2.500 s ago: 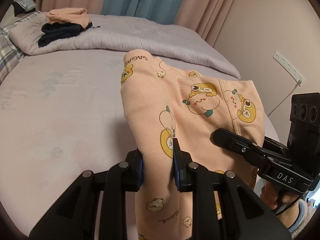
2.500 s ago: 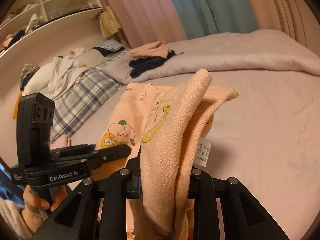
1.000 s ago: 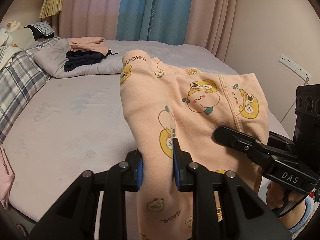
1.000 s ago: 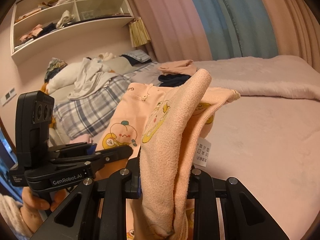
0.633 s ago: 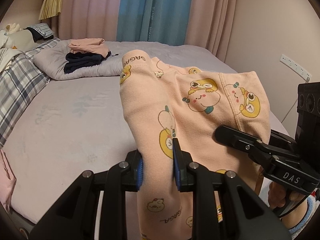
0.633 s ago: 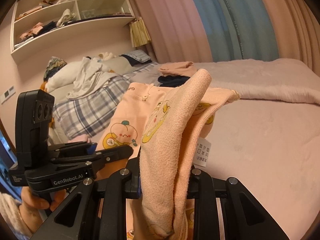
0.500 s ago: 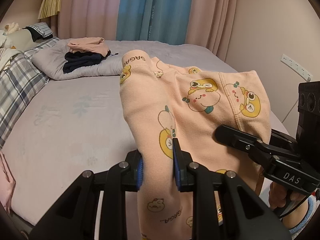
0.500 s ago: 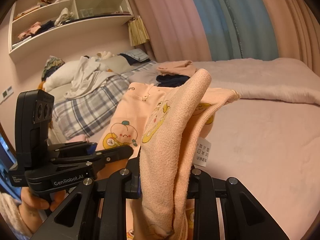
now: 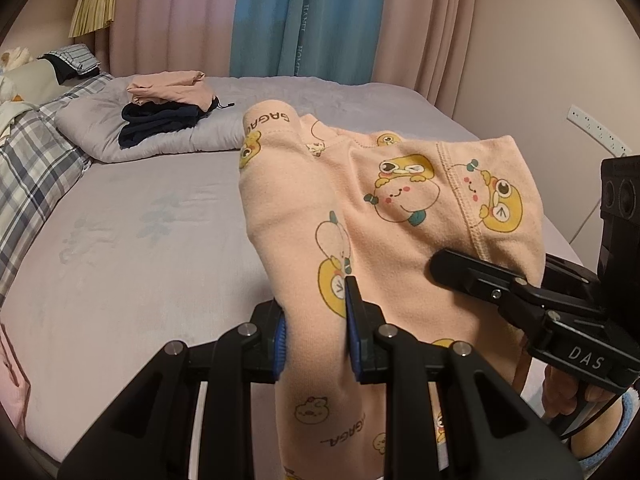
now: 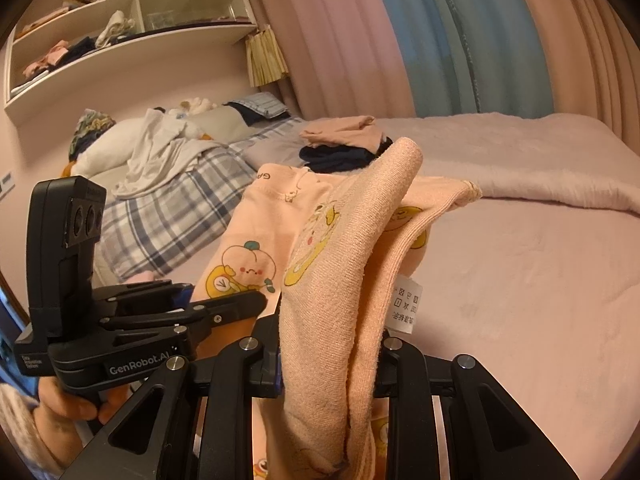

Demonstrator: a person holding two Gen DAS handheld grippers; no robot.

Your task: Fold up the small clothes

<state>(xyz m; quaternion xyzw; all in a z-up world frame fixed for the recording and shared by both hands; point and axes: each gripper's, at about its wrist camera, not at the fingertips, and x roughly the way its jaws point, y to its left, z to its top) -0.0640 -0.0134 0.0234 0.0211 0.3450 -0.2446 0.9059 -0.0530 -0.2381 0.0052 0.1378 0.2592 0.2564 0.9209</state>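
Left wrist view shows the peach printed pants (image 9: 400, 216) held up above the bed (image 9: 132, 240), pinched in the left gripper (image 9: 316, 332), whose jaws are closed tight on the cloth. The right gripper (image 10: 328, 356) clamps another bunched edge, likely so the garment hangs spread for laying down flat. Its lower part is cut off below, and how many layers each grips is unclear.

"GAGA" was printed on the peach garment (image 9: 400, 216) at its upper band and lower down, "DAS" stood on the right gripper (image 9: 440, 270), "GenRobot.AI" on the left gripper (image 10: 260, 304), and faint, illegible lettering ran down the blue curtain (image 9: 280, 20).
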